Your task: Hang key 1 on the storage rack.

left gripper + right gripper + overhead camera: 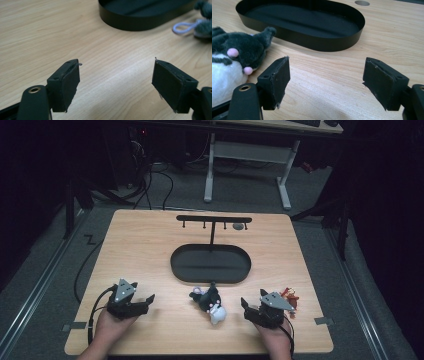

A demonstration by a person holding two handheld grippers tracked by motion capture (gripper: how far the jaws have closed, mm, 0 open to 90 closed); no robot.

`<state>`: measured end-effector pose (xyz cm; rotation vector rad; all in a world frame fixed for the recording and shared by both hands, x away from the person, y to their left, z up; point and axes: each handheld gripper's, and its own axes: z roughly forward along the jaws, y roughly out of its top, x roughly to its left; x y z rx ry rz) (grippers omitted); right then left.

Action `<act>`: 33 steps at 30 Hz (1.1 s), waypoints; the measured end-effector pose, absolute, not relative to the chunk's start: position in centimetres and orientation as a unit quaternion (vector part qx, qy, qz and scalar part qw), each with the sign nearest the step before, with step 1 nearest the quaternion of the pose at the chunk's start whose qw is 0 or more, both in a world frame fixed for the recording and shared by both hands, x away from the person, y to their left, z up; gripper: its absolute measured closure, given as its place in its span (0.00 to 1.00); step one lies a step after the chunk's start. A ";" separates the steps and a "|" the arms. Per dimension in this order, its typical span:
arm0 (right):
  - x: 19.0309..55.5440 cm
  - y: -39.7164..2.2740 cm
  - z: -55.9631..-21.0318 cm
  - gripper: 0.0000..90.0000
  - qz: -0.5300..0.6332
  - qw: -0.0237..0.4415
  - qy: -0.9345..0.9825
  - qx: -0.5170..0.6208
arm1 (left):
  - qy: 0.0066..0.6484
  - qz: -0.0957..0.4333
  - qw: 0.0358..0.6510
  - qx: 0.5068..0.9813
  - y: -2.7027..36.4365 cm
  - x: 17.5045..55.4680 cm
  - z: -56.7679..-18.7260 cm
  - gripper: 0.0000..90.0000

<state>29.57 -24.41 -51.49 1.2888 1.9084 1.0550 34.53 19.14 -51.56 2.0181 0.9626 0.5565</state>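
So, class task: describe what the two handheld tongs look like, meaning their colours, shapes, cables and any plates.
Both are black. The left tongs and the right tongs each carry a grey three-cornered plate with small dark dots on top, and a black cable trails back from each. In the gripper views each has two blocky black jaws with flat, slightly frayed pads and a brass-ringed hole at the left jaw's base. No sleeves show.

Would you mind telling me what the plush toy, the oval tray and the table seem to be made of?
Plush toy: soft pile fabric, fuzzy dark and white nap. Oval tray: thin, matte black wall, probably metal or plastic. Table: pale wood or wood-look laminate, visible grain lines.
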 end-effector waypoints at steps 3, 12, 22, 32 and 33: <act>29.7 -24.4 -51.9 0.23 0.389 0.296 0.727 0.482 | 0.377 0.211 0.423 0.796 18.4 34.5 -51.3 0.26; 29.5 -24.4 -51.9 0.26 0.400 0.275 0.737 0.471 | 0.363 0.196 0.440 0.798 18.1 34.0 -51.4 0.27; 29.6 -24.6 -51.9 0.30 0.389 0.283 0.739 0.472 | 0.350 0.200 0.436 0.805 17.8 34.1 -51.5 0.26; 29.8 -24.6 -51.9 0.32 0.399 0.256 0.736 0.483 | 0.365 0.217 0.439 0.792 19.1 34.1 -51.0 0.26; 29.7 -24.5 -51.9 0.32 0.398 0.258 0.737 0.482 | 0.365 0.217 0.438 0.792 19.1 34.1 -51.0 0.26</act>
